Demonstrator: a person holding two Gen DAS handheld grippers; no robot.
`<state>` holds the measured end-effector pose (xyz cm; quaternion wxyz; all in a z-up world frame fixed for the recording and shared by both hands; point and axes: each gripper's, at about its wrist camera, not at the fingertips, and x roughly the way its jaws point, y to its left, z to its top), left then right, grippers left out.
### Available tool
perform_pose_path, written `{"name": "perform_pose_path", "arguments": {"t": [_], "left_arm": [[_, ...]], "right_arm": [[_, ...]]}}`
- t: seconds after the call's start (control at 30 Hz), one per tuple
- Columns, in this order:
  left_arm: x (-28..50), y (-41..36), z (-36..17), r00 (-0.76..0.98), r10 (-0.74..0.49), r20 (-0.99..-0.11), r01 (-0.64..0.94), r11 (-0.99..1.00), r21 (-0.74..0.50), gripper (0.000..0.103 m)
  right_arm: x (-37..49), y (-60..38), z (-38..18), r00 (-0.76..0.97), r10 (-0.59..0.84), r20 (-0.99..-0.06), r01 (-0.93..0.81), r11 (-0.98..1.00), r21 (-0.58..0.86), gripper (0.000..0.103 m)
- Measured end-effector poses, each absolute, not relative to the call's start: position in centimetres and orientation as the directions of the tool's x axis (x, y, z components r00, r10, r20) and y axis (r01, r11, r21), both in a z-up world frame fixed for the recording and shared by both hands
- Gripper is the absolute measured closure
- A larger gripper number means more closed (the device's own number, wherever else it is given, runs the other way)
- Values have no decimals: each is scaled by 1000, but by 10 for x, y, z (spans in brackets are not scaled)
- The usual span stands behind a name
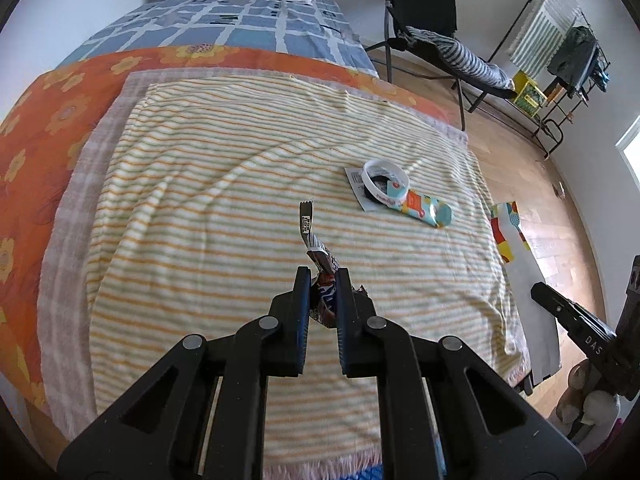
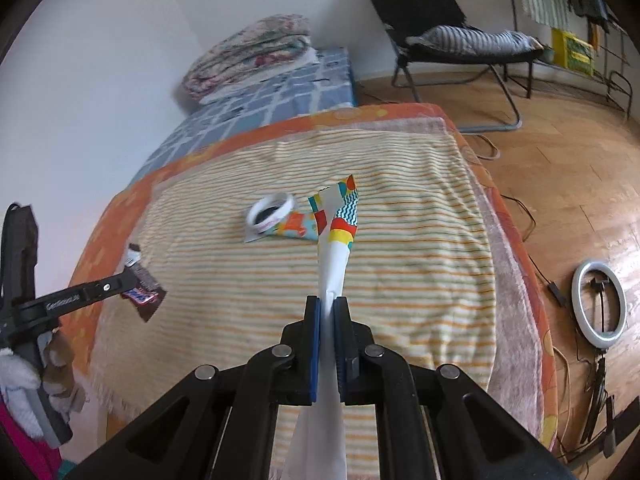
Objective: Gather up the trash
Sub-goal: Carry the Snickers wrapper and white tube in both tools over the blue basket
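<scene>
Left hand-held gripper [image 1: 323,276] pinches a crinkled foil wrapper [image 1: 316,256] above the striped terry towel [image 1: 200,200] on the bed. Right hand-held gripper [image 2: 327,305] pinches a glossy patterned bag [image 2: 336,224]. A white ring [image 1: 386,178] and flattened pouch [image 1: 426,210] lie on the towel.

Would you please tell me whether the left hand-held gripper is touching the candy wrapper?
Touching. The left wrist view shows the left hand-held gripper closed on the candy wrapper, both fingers pressing its crumpled lower part.

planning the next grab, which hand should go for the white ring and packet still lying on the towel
Neither is free: the left gripper pinches a candy wrapper and the right gripper holds the bag. Probably left, after dropping the wrapper in; the ring and packet lie just ahead.
</scene>
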<state>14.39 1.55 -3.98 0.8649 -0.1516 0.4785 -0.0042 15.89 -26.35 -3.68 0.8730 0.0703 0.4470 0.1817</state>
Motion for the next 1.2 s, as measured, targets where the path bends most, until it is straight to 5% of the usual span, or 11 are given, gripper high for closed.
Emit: {"name": "perform_pose_path", "arguments": {"t": [1.2], "left_arm": [[-56,-1,-68,500,-145,-854,8,987,-163,93]], "right_arm": [[-25,-154,-68,346,583,-735,-621,730,287,99]]}}
